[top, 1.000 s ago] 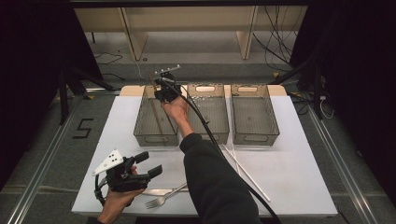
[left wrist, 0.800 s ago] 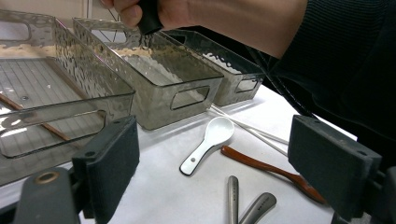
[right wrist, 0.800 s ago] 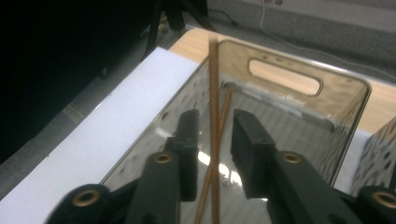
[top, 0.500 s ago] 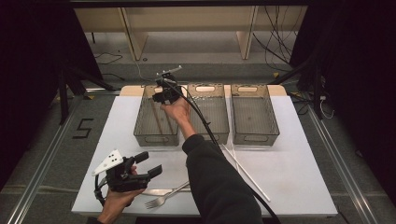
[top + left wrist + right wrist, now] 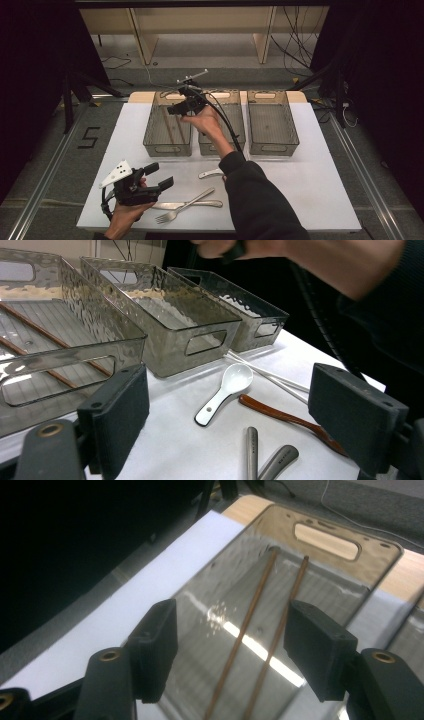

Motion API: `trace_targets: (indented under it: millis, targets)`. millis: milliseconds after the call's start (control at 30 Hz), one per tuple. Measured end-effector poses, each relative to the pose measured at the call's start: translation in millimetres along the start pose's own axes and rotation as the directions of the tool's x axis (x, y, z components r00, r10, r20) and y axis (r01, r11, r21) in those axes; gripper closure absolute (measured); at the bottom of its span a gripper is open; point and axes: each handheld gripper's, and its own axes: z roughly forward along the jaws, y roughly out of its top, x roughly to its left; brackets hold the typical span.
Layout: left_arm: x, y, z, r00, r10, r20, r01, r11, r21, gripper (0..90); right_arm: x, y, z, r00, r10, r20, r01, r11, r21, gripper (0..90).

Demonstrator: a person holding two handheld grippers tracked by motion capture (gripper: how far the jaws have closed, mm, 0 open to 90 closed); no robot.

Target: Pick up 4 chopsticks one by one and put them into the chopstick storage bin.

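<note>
Two brown chopsticks (image 5: 250, 625) lie lengthwise on the floor of the left clear bin (image 5: 167, 148). My right gripper (image 5: 175, 109) hovers above that bin, near its far end. In the right gripper view its jaws (image 5: 235, 635) stand open and have just been opening, with nothing between the pads and the chopsticks seen below through the gap. My left gripper (image 5: 160, 176) rests open and empty at the table's near left. From the left gripper view (image 5: 232, 400) it faces a white spoon (image 5: 225, 390).
The middle bin (image 5: 220, 148) and the right bin (image 5: 272, 148) stand beside the left one. A fork (image 5: 170, 216), a knife (image 5: 200, 204) and the white spoon (image 5: 210, 174) lie near the front edge. A brown spoon (image 5: 285, 415) and white chopsticks (image 5: 270, 377) lie beyond.
The right hand and its gripper have shifted a little to the right and toward the near side above the bins. The left gripper has stayed put.
</note>
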Motion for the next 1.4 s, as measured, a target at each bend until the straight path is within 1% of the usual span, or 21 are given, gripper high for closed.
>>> trace_targets:
  millis: [200, 400, 433, 533, 700, 833, 933, 1133, 1233, 1333, 1400]
  targets:
    - [0.1, -0.4, 0.8, 1.0, 0.007, -0.005, -0.007, 1.0, 0.005, 16.2, -4.1, -17.7, -37.0, 0.9995, -0.029, -0.013, 0.029, 1.0, 0.011, 37.2]
    - [0.7, -0.5, 0.9, 1.0, 0.006, -0.006, -0.006, 0.9999, 0.009, 16.2, -11.7, -39.8, -69.5, 0.9993, -0.035, -0.016, 0.035, 0.999, 0.013, 34.6]
    - [0.8, -0.5, 1.0, 1.0, 0.006, -0.007, -0.006, 0.9999, 0.01, 16.2, -13.2, -45.5, -76.4, 0.9994, -0.033, -0.012, 0.033, 0.999, 0.014, 34.5]
    - [0.3, -0.5, 1.2, 0.9999, 0.008, -0.009, -0.008, 0.9999, 0.009, 16.2, -15.9, -58.6, -90.1, 0.9991, -0.042, -0.005, 0.043, 0.999, 0.025, 34.3]
    - [0.6, -0.7, 1.6, 0.9999, 0.008, -0.011, -0.008, 0.9999, 0.01, 16.2, -23.1, -86.4, -110.1, 0.9987, -0.051, 0.006, 0.05, 0.996, 0.068, 34.3]
    - [0.6, -0.9, 1.9, 0.9999, 0.006, -0.013, -0.006, 0.9999, 0.008, 16.2, -30.7, -104.0, -119.9, 0.9988, -0.044, 0.019, 0.042, 0.995, 0.088, 34.2]
    - [1.2, -0.9, 1.7, 0.9999, 0.009, -0.014, -0.008, 0.9999, 0.012, 16.2, -36.7, -116.6, -125.8, 0.9991, -0.029, 0.029, 0.027, 0.995, 0.093, 33.6]
    - [1.7, -1.0, 1.5, 0.9999, 0.002, -0.017, -0.002, 1.0, 0.01, 16.2, -44.3, -135.8, -133.1, 0.9981, -0.022, 0.058, 0.016, 0.993, 0.117, 33.3]
    - [1.7, -1.0, 1.6, 0.9998, 0.007, -0.017, -0.007, 0.9999, 0.012, 16.2, -48.0, -144.1, -136.6, 0.9971, -0.018, 0.074, 0.008, 0.992, 0.129, 33.6]
    - [1.7, -1.1, 1.7, 0.9998, 0.004, -0.017, -0.004, 0.9999, 0.012, 16.2, -51.3, -153.1, -140.7, 0.9973, -0.008, 0.073, -0.002, 0.99, 0.141, 34.6]
    - [1.7, -1.1, 1.7, 0.9998, 0.003, -0.018, -0.003, 0.9999, 0.011, 16.2, -53.1, -159.6, -143.4, 0.9963, -0.008, 0.086, -0.005, 0.989, 0.149, 35.7]
